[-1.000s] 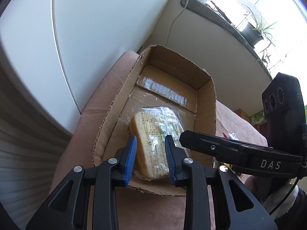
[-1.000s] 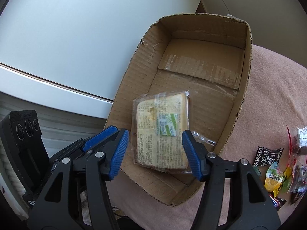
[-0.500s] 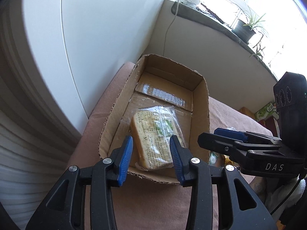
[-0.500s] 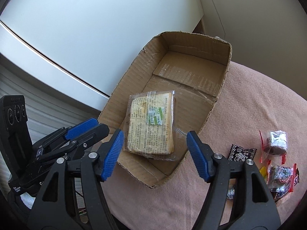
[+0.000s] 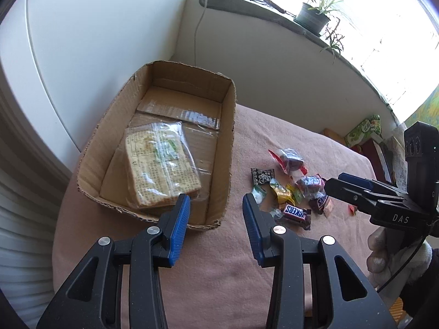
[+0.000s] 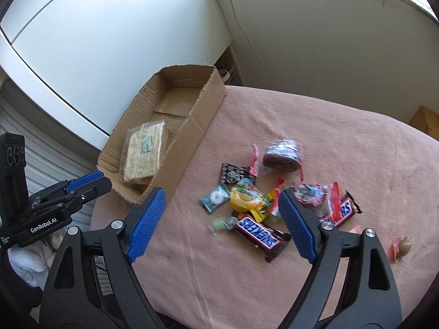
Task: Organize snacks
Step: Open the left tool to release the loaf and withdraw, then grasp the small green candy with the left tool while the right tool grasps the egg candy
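I see box [image 5: 230,126] beside candy pile [image 6: 263,205] | my left gripper [image 5: 216,213] parted, empty | my right gripper [image 6: 222,219] opening, empty

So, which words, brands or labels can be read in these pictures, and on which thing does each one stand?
"SNICKERS": on the nearer Snickers bar, upside down in the right wrist view.
"SN...": cut off, on a second Snickers bar.
"DAS": on the right gripper's body.
"GenRobot.AI": on the left gripper's body.
Wrapped sandwich in the cardboard box: dense printed label, too small to read.
Black candy wrapper: white pattern, unreadable.
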`<state>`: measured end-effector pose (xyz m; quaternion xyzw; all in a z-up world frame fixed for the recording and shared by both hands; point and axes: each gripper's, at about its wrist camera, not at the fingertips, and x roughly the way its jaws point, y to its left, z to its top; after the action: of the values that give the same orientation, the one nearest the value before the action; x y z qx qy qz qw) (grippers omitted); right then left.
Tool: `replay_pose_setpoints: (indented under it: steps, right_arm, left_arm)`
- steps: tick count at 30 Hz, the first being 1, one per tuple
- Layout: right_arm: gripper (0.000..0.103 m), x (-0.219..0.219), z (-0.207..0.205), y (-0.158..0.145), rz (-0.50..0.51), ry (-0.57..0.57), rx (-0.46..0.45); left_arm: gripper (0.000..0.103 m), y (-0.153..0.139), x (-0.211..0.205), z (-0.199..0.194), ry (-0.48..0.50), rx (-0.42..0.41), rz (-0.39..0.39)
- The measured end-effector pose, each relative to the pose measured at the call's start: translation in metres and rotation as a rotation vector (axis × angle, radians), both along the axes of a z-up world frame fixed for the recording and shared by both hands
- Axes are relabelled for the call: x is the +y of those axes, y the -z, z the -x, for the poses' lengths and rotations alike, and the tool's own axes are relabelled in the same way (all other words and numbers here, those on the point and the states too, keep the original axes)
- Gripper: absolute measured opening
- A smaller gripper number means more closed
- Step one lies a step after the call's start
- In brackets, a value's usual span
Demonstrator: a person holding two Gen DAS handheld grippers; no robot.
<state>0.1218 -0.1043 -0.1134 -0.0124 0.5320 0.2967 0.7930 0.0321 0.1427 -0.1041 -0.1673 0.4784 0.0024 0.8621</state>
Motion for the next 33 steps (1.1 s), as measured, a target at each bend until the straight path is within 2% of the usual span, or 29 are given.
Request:
replay_pose_setpoints:
  steps: [3,7,12,15,18,21,23,30,33]
  right_arm:
    - [0.087,-0.033,0.003,0.004,0.074,0.049,-0.024]
    - [0.087,-0.079,0.010,0.010,0.164,0.134,-0.072]
    - [0.087,-0.132,0.014,0.026,0.213,0.226,-0.052]
    - [0.087,-0.162,0.018,0.035,0.241,0.295,-0.040]
    - [0.087,-0.185,0.016,0.043,0.246,0.355,-0.024]
    - [0.087,-0.198,0.015,0.047,0.257,0.386,-0.030]
    - [0.086,-0.200,0.011,0.051,0.264,0.383,-0.039]
    - [0.086,-0.200,-0.004,0.065,0.315,0.378,-0.056]
    - [0.080,-0.204,-0.011,0.070,0.311,0.398,-0.043]
  left_arm:
    - [0.047,0.005,-0.021,-0.001,0.048,0.012,0.010]
    - [0.047,0.018,-0.049,-0.005,0.113,0.031,0.017]
    - [0.047,0.038,-0.079,-0.012,0.184,0.066,-0.004]
    - [0.047,0.049,-0.089,-0.015,0.192,0.081,-0.003]
    - [0.036,0.058,-0.092,-0.016,0.189,0.094,0.007]
    - [0.036,0.064,-0.092,-0.018,0.181,0.103,0.014]
    - [0.033,0.064,-0.090,-0.020,0.181,0.105,0.020]
    - [0.033,0.070,-0.096,-0.029,0.200,0.115,0.008]
    - [0.033,0.073,-0.097,-0.033,0.202,0.118,-0.005]
